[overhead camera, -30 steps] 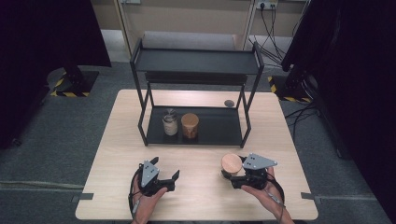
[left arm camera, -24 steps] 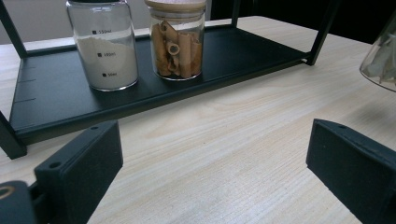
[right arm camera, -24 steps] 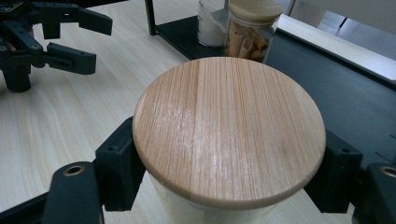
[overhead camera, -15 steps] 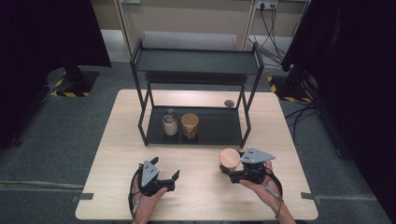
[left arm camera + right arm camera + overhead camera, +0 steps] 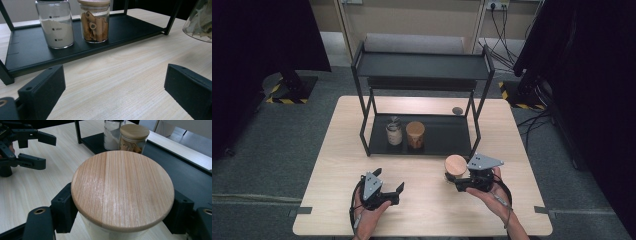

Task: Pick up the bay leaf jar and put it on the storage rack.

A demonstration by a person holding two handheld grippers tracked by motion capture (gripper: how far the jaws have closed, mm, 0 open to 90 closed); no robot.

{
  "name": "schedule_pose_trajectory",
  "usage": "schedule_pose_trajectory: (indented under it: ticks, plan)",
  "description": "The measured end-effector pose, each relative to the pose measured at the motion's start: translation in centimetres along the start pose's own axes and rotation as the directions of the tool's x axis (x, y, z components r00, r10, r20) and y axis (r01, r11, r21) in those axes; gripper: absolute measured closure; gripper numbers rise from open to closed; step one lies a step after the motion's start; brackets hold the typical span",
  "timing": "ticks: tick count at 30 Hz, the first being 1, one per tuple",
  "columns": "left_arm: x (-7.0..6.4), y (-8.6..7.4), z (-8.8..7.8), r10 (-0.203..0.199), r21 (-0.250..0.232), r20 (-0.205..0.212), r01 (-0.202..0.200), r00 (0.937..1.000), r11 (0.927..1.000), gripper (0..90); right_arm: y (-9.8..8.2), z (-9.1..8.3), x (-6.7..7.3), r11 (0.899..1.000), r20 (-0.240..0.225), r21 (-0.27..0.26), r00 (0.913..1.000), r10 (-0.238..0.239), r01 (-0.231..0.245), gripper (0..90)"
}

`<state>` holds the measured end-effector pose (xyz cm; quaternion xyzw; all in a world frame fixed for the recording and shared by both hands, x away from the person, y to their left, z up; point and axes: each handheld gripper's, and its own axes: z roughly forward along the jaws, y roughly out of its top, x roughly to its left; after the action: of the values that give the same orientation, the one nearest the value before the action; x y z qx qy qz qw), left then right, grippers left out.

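Right gripper (image 5: 460, 180) clamped on wood-lidded glass jar (image 5: 455, 166), upright, near table's (image 5: 337, 150) right front. Black rack's lower shelf (image 5: 447, 135) lies just ahead, free spot right of pasta jar (image 5: 415, 134) and white-powder jar (image 5: 394, 131). Left gripper (image 5: 388, 185) wide open, empty, farther off.

Two jars (image 5: 405, 133) stand side by side on the rack's lower shelf (image 5: 442, 135).

Glass jar (image 5: 455, 169), round wooden lid, upright, just in front of shelf, leaves inside.
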<state>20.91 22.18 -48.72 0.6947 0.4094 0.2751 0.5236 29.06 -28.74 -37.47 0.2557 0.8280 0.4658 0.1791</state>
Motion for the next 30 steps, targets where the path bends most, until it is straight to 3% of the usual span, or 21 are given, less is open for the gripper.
schedule_pose_trajectory:
  ticks: [30]
  plan:
    - [0.0, 0.1, 0.1, 0.001, 0.006, 0.003, -0.001, 1.0, 1.0, 2.5, 1.8, 1.3, -0.6, 1.0, -0.011, -0.002, 0.9999, -0.012, 0.012, 26.1]
